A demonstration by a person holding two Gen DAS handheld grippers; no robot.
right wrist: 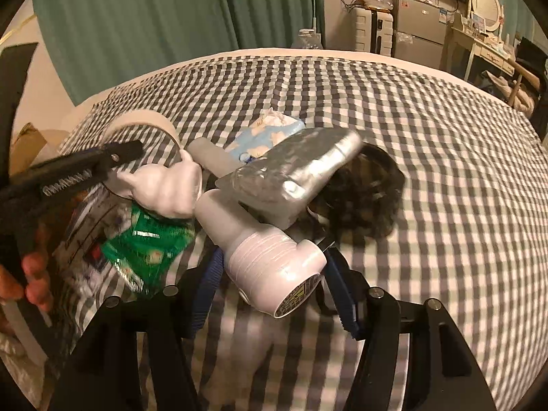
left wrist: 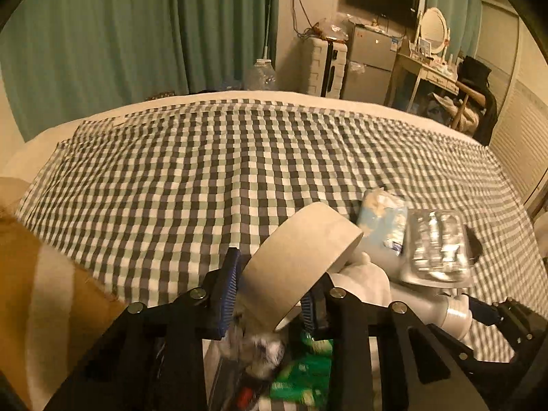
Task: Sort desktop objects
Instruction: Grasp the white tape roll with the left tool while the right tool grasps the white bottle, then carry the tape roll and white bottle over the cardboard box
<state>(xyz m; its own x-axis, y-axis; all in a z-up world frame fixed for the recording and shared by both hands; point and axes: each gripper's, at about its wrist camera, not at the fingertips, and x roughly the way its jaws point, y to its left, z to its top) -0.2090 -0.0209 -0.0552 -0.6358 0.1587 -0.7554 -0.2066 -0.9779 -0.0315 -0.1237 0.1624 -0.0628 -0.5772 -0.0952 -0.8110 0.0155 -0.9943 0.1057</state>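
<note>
My left gripper [left wrist: 270,294] is shut on a roll of beige tape [left wrist: 301,260] and holds it tilted above the checked cloth; the roll also shows in the right wrist view [right wrist: 144,120]. My right gripper [right wrist: 274,274] is shut on the cap end of a white bottle [right wrist: 270,263], which lies across the pile; it shows in the left wrist view too [left wrist: 452,311]. A silver foil pack [right wrist: 301,174] rests on the bottle. A white plush toy [right wrist: 164,188], a green packet [right wrist: 150,243], a blue tissue pack [right wrist: 270,137] and a dark hair piece [right wrist: 363,191] lie around it.
The checked cloth [left wrist: 205,178] covers a bed. A brown cardboard box [left wrist: 20,267] stands at the left edge. A suitcase [left wrist: 322,65], a small fridge [left wrist: 370,61] and a dressing table [left wrist: 431,61] stand beyond the bed, with green curtains [left wrist: 102,34] behind.
</note>
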